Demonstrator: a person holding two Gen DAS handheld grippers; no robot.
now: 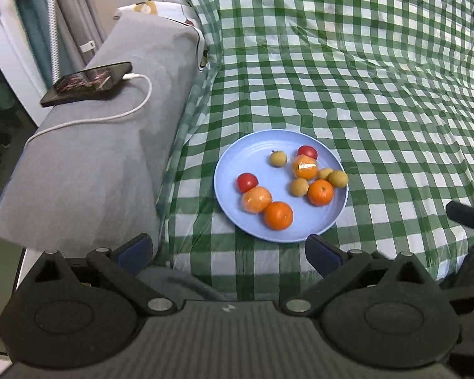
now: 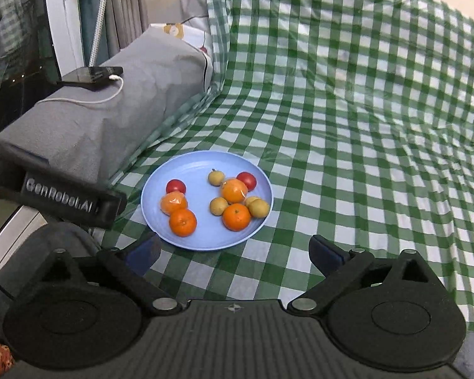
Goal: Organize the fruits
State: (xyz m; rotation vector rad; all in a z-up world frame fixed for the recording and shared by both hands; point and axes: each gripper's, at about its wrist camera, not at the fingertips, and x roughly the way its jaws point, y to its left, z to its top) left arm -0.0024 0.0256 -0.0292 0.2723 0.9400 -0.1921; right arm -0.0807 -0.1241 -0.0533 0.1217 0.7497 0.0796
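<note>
A light blue plate (image 1: 252, 224) (image 2: 161, 224) lies on the green checked cloth. It holds several fruits: bare oranges (image 1: 278, 215) (image 2: 182, 222), plastic-wrapped oranges (image 1: 305, 167) (image 2: 234, 190), red tomatoes (image 1: 247, 182) (image 2: 176, 186) and small yellow-brown longans (image 1: 278, 158) (image 2: 218, 206). My left gripper (image 1: 229, 251) is open and empty, just short of the plate's near rim. My right gripper (image 2: 233, 251) is open and empty, also just short of the plate. The left gripper's finger shows in the right wrist view (image 2: 72, 199), left of the plate.
A grey cushioned block (image 1: 110, 145) (image 2: 110, 120) stands left of the plate, with a black phone (image 1: 87, 83) (image 2: 90, 74) and white charging cable (image 1: 110, 117) on top. The checked cloth (image 1: 363, 94) (image 2: 363, 126) stretches far and right. Curtains stand at the far left.
</note>
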